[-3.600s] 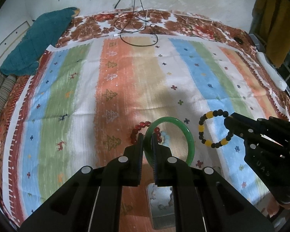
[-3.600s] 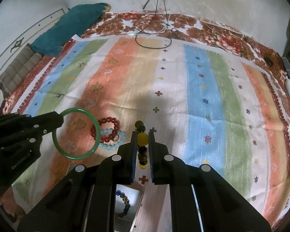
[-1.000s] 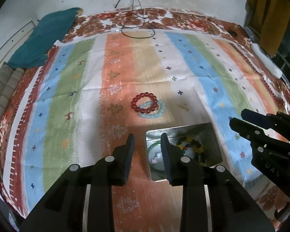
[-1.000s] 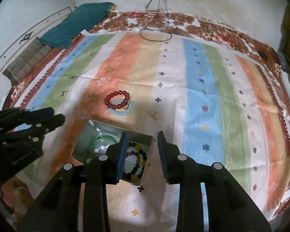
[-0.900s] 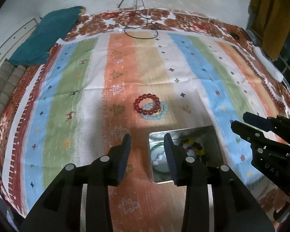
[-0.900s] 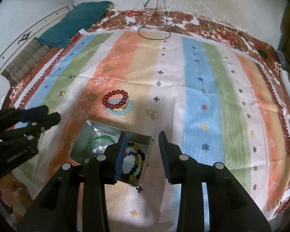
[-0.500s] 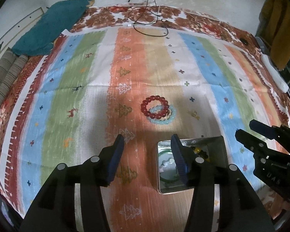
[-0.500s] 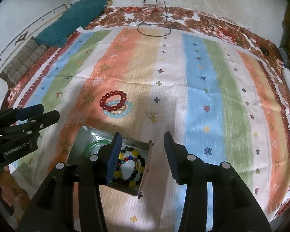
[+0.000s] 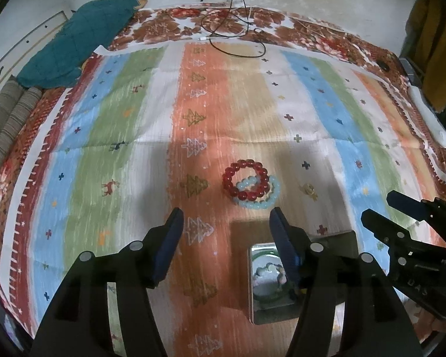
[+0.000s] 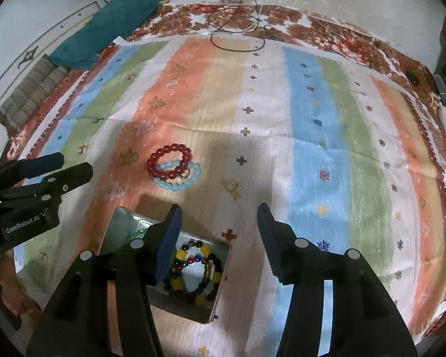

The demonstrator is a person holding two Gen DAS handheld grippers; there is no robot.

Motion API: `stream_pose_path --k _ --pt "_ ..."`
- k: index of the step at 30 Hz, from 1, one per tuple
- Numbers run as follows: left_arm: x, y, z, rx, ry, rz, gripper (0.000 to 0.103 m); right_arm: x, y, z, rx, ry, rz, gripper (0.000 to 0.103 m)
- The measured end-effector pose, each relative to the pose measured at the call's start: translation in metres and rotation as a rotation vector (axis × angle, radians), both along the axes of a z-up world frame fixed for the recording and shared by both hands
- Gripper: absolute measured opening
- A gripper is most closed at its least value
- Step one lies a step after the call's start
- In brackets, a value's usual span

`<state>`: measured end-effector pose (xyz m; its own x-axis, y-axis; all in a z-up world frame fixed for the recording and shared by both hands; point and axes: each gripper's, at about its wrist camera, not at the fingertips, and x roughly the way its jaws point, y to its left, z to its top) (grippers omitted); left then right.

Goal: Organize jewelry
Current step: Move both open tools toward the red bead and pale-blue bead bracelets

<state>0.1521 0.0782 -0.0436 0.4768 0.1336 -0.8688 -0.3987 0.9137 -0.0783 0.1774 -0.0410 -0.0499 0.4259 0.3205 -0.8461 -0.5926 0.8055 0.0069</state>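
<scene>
A red bead bracelet point(image 9: 246, 180) lies on a pale blue bead bracelet point(image 9: 263, 198) on the striped cloth; both show in the right wrist view too, red bracelet point(image 10: 169, 161), blue bracelet point(image 10: 181, 182). Nearer to me sits a metal tin point(image 10: 125, 223) holding a black-and-yellow bead bracelet point(image 10: 193, 270) and a green bangle point(image 9: 263, 260). My left gripper point(image 9: 225, 223) hovers short of the bracelets with its jaws opening and nothing between them. My right gripper point(image 10: 220, 215) hangs over the tin's far right corner, jaws opening, empty. Each gripper shows at the edge of the other's view.
The striped cloth point(image 9: 133, 136) covers a bed with a floral sheet. A teal cushion point(image 9: 80, 38) lies at the far left, a black cable point(image 9: 235, 32) at the far edge, a white remote-like object point(image 9: 428, 119) at the right edge. The wall stands behind.
Both bracelets that the grippers held 3.6 s ago now lie in the tin. Over the last second both grippers moved forward toward the red and blue bracelets and their jaws widened.
</scene>
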Motion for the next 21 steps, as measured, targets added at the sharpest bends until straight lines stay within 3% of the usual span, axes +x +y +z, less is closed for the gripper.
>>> stream_pose_path --k 21 --pt "0.036 0.023 -0.026 -0.012 0.063 0.006 0.060 0.029 0.024 -0.021 -0.032 0.072 0.014 0.054"
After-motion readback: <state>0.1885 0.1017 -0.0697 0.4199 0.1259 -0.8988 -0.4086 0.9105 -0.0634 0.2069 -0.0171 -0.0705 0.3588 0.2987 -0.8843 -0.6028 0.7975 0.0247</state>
